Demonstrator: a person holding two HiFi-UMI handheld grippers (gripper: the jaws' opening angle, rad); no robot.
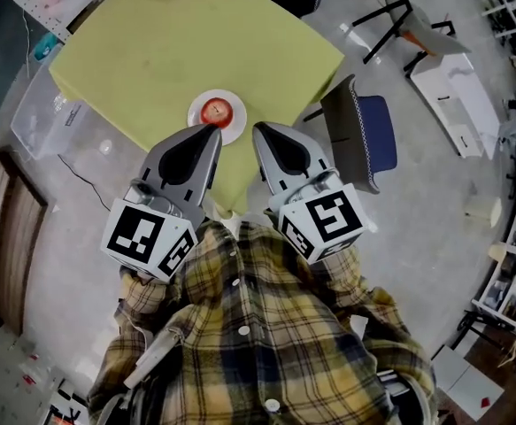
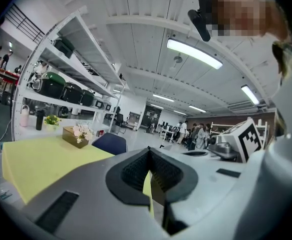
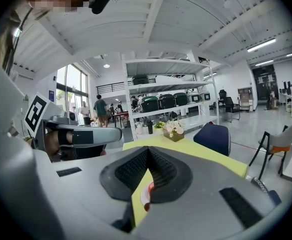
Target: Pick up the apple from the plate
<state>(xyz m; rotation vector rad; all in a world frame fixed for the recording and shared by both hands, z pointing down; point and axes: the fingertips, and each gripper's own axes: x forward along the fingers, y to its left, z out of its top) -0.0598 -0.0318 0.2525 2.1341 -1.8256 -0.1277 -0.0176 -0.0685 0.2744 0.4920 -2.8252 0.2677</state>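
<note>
A red apple [image 1: 216,111] sits on a white plate [image 1: 236,124] near the front edge of the yellow-green table [image 1: 151,51]. My left gripper [image 1: 213,130] is shut and empty, its tip just short of the plate's near rim. My right gripper [image 1: 258,130] is beside it, to the right of the plate, and also looks shut with nothing held. In the right gripper view a sliver of the apple [image 3: 150,189] shows through the gap below the closed jaw tips [image 3: 148,151]. The left gripper view shows only closed jaws [image 2: 150,151] and table edge.
A blue-seated chair [image 1: 368,135] stands right of the table's front corner. A box of flowers [image 3: 174,130] sits at the table's far end. A clear bin [image 1: 45,118] lies on the floor at the left. A white bench [image 1: 457,87] stands farther right.
</note>
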